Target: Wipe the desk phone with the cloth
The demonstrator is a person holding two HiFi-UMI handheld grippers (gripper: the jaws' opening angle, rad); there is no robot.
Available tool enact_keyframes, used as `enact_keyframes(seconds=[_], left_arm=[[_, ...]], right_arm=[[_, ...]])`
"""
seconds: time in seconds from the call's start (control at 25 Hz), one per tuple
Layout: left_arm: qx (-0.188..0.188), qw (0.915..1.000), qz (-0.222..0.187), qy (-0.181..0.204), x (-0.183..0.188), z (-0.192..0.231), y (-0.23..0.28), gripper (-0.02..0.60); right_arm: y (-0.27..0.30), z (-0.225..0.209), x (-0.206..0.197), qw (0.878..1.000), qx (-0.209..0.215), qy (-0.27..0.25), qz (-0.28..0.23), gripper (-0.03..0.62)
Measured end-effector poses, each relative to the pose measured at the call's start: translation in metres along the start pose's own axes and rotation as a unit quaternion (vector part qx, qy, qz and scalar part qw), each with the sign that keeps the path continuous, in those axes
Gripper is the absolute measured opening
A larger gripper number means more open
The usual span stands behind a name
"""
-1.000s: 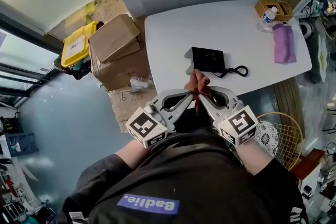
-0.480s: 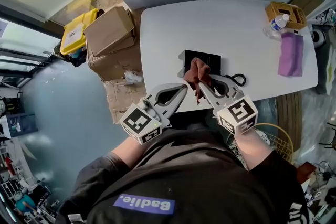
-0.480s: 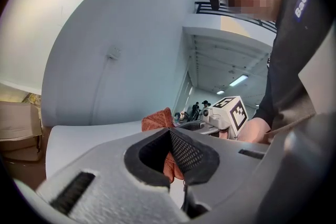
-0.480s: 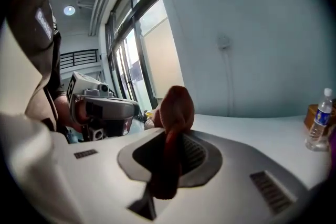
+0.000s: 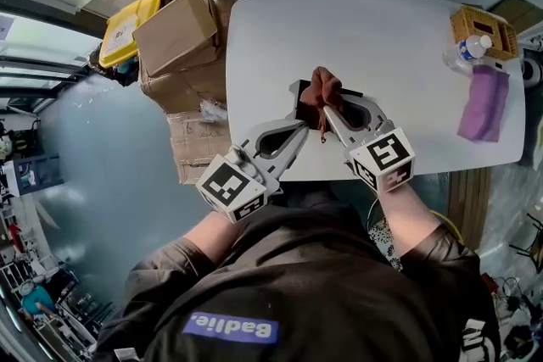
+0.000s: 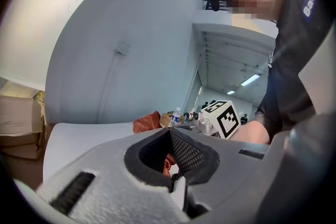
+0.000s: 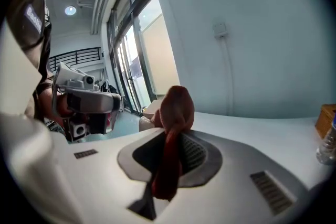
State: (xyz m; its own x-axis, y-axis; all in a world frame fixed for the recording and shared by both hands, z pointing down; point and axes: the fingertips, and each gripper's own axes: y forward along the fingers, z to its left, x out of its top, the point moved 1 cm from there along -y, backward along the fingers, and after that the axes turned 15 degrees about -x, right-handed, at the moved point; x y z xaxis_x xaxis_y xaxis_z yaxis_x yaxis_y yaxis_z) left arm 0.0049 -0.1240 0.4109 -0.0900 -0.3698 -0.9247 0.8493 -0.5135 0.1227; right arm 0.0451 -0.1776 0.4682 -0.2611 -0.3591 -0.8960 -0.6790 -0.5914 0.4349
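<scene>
Right claw (image 5: 326, 108) clamps the cloth (image 5: 324, 86) lengthwise along its jaws over the desk phone (image 5: 305, 107); left claw (image 5: 300, 128) closed.

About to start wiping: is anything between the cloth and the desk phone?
Nothing visible. The right gripper, shut on the cloth, holds it right over the desk phone in the head view; contact cannot be judged. The left gripper sits at the phone's near edge, beside the cloth, not beneath it.
</scene>
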Motion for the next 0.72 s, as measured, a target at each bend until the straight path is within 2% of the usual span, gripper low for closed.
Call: enact_keyframes(seconds=[0.4, 0.72], left_arm=[[0.04, 0.999, 0.003, -0.019, -0.004, 0.018, -0.01, 0.009], [0.039, 0.9986, 0.022, -0.029, -0.018, 0.023, -0.011, 0.009]], right_arm=[[0.063, 0.0, -0.052, 0.998, 0.017, 0.002, 0.059, 0.069], [0.077, -0.002, -0.074, 0.998, 0.009, -0.021, 0.067, 0.069]])
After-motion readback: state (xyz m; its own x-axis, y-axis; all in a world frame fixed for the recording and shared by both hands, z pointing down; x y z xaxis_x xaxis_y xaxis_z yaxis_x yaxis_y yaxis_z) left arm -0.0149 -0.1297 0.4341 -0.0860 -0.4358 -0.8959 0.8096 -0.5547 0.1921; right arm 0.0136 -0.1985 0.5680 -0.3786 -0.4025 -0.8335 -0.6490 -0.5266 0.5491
